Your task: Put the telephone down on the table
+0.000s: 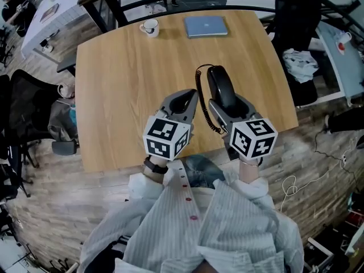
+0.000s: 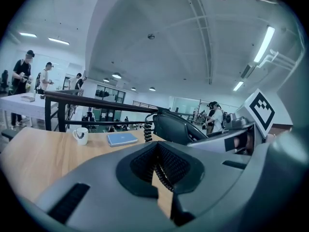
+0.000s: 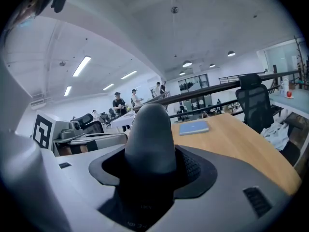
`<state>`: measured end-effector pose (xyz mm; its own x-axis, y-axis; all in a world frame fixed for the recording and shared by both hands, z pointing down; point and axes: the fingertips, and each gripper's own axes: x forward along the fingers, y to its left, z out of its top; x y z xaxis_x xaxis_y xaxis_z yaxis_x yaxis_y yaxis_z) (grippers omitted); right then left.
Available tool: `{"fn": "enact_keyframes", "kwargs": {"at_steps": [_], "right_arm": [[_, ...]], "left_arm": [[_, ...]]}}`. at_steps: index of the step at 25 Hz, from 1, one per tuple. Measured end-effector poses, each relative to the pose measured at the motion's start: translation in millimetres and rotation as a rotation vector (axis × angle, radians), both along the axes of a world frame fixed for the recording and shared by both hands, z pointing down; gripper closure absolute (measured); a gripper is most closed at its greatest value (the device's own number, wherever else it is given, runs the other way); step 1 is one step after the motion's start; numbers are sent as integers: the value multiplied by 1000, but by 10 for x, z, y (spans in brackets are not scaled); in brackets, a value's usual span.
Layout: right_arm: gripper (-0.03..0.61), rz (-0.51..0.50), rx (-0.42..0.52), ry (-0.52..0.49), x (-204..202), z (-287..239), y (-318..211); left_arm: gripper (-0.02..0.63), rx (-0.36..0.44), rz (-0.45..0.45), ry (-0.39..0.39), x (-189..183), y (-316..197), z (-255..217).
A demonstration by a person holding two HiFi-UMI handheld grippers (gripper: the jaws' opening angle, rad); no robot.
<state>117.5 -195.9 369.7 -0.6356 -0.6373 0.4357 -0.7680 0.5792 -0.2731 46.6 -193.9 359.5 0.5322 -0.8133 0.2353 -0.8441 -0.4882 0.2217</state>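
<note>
My right gripper (image 1: 226, 108) is shut on a black telephone handset (image 1: 220, 89), held above the near part of the wooden table (image 1: 125, 84). In the right gripper view the handset (image 3: 149, 134) stands up between the jaws of that gripper (image 3: 149, 175). Its coiled black cord (image 1: 200, 98) loops from the far end and hangs down between the two grippers. My left gripper (image 1: 192, 100) is just left of the handset, jaws together and nothing seen in them. In the left gripper view the handset (image 2: 176, 127) lies at right, and the cord (image 2: 148, 127) shows past the left gripper (image 2: 159, 170).
A white mug (image 1: 150, 27) and a blue notebook (image 1: 206, 26) sit at the table's far edge. A black chair (image 1: 296, 21) with a white cloth (image 1: 300, 62) stands at the right, another chair (image 1: 23, 112) at the left. People stand far off in the room.
</note>
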Motion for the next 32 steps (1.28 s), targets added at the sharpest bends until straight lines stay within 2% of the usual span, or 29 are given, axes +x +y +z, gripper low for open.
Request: {"fn": "enact_keyframes", "kwargs": {"at_steps": [10,19,32], "right_arm": [[284,-8,-9,-17,110,-28,-381],[284,7,-22,-29,26,11,-456],[284,67,-143,-16,90,512,-450]], "left_arm": [[604,-3,1,-21,134,-358,-50],[604,0,3,-24,42,-473,-61],[604,-71,56,-31,113,-568,282]]}}
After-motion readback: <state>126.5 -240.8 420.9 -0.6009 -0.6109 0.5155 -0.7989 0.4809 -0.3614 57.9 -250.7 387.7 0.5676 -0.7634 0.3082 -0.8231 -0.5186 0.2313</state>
